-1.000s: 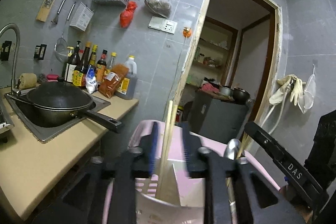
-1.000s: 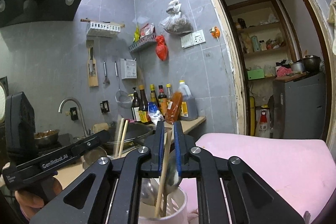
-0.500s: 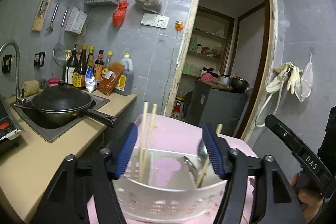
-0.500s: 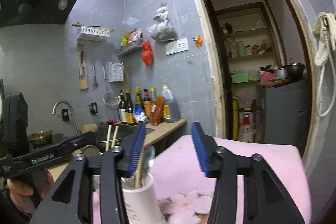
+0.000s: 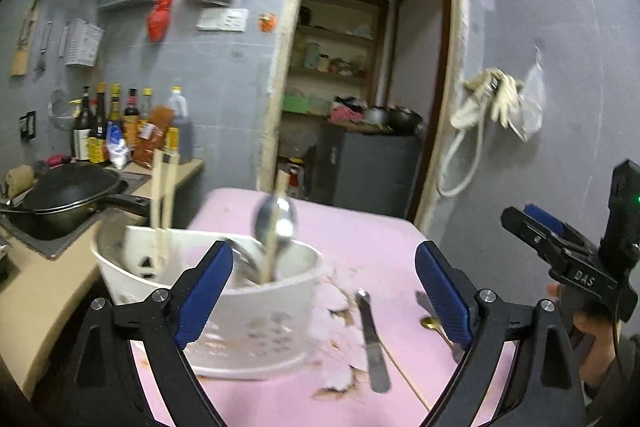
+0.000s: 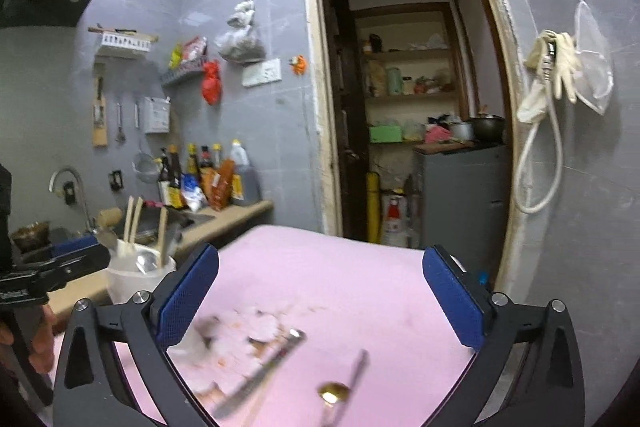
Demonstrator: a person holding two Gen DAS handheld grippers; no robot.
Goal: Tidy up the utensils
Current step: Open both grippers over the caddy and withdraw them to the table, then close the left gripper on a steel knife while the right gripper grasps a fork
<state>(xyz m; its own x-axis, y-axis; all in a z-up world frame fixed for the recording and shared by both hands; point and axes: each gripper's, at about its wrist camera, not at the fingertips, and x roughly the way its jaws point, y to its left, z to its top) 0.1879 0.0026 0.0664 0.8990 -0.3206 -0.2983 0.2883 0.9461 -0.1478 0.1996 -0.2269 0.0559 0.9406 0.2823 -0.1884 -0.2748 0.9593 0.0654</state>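
I've just let go with both tools: a second ago my left hand-held gripper (image 5: 324, 287) was pinched on the wooden chopsticks (image 5: 162, 203) and my right hand-held gripper (image 6: 320, 303) on a chopstick and spoon in the white holder (image 5: 256, 311); now both sets of jaws are opening wide with nothing between the pads, and both have drawn back from the holder. I read that as one deposit done, so the next pick is whatever lies loose. The holder is a perforated white plastic tub with a divider, standing on the pink counter (image 5: 360, 239) at its left edge; pale chopsticks stand in its left compartment, and a shiny steel spoon (image 5: 276, 223) with another stick leans in the right one. Still on the pink surface, to the right of the holder, lie a flat steel knife (image 5: 370, 339), a thin skewer-like stick (image 5: 404, 375) and a small gold-bowled spoon (image 5: 430, 325). The pink covering looks soft and matte, with a faded flower print.
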